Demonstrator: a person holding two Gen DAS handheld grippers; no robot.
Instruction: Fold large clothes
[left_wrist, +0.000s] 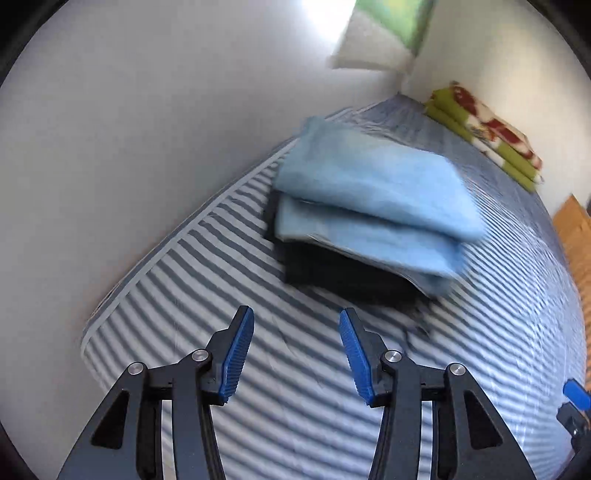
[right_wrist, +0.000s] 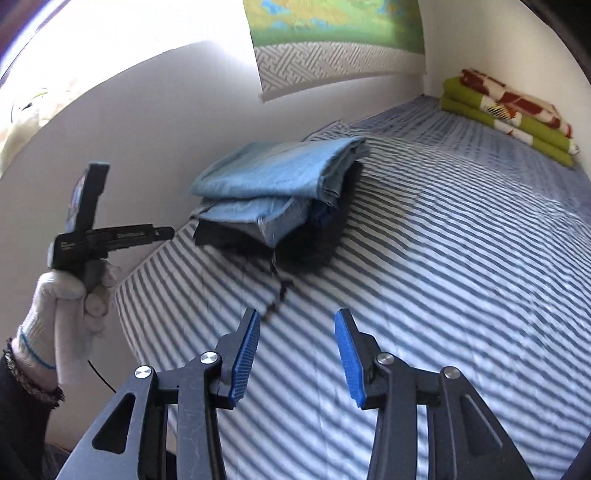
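Both tongs, left tongs (left_wrist: 296, 320) & right tongs (right_wrist: 297, 320), half-open, empty (folded clothes stack (left_wrist: 369, 199) apart, on bed (left_wrist: 207, 291))

the light blue folded clothes (left_wrist: 373, 192) are smeared by motion in the left wrist view. the dark garment (right_wrist: 314, 240) under them is mostly covered. the wall poster (right_wrist: 332, 33) is cut off by the top edge. the left claw (right_wrist: 79, 199) is blurred, its fingers hidden.

Soft matt blue cloth stack (left_wrist: 373, 192), striped cotton bedsheet (left_wrist: 280, 406)
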